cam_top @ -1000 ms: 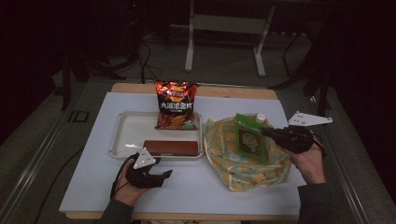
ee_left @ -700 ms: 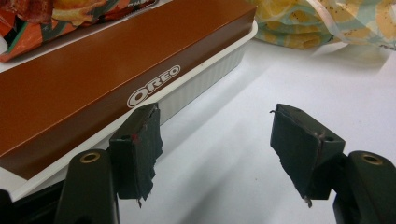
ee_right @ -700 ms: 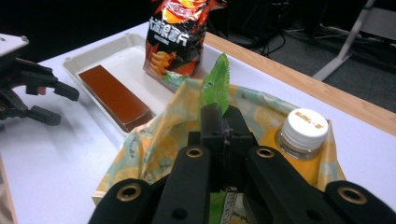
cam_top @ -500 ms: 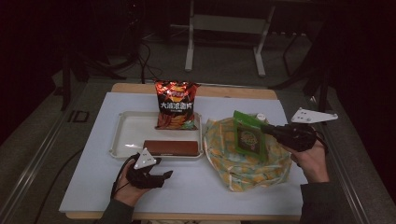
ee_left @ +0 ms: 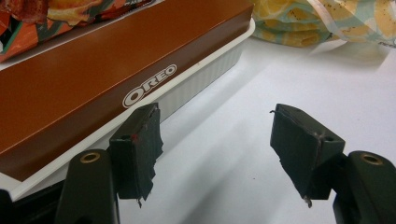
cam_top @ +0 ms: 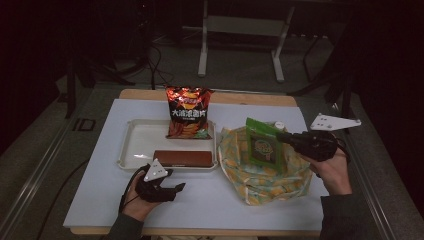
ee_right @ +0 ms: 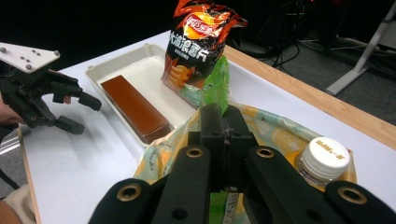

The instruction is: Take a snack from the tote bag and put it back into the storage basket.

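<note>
Green packet [cam_top: 263, 145] higher (brown box [ee_left: 93, 79]: "OREO")

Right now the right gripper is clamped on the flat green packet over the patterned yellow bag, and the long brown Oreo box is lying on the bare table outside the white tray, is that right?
Not quite. The long brown Oreo box lies inside the white tray, along its near edge, as the high view shows. The rest holds: the right gripper is shut on the flat green packet above the patterned yellow bag.
</note>
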`<state>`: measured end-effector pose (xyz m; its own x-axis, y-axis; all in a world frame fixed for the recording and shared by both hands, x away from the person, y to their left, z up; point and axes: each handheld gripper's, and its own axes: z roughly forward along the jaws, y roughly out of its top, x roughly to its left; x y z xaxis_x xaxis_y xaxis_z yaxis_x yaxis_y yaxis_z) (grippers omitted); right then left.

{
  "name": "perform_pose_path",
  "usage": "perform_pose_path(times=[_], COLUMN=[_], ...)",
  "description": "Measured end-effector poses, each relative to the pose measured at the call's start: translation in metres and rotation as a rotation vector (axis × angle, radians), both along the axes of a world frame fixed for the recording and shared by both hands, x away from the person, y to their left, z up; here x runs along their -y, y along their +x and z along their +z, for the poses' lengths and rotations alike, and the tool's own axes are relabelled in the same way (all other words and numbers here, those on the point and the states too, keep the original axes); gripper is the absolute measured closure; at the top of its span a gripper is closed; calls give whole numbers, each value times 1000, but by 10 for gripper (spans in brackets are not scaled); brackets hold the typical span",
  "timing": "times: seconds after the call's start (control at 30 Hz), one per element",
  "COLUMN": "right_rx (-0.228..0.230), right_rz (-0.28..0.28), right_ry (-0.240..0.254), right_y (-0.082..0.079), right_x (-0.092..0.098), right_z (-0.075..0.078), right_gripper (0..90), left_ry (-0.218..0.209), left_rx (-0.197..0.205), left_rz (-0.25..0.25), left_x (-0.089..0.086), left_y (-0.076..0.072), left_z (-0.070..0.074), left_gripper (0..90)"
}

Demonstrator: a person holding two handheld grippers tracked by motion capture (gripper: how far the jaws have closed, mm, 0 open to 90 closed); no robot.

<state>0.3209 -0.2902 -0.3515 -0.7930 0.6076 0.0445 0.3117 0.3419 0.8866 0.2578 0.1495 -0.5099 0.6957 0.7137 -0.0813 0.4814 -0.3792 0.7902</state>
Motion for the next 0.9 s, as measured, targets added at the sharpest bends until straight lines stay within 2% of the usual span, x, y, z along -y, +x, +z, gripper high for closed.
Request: perform_pose_path(times=[0.9], right_rx=[6], right_rz=[52], right_ry=[21], right_y=[-5], right_x=[-6], right_z=[8], right_gripper=[900], left_ry=[0], left_rx=[-3], left_rz=[-4], left_x=[1], left_y=[0], left_z=[0], left_gripper=[332])
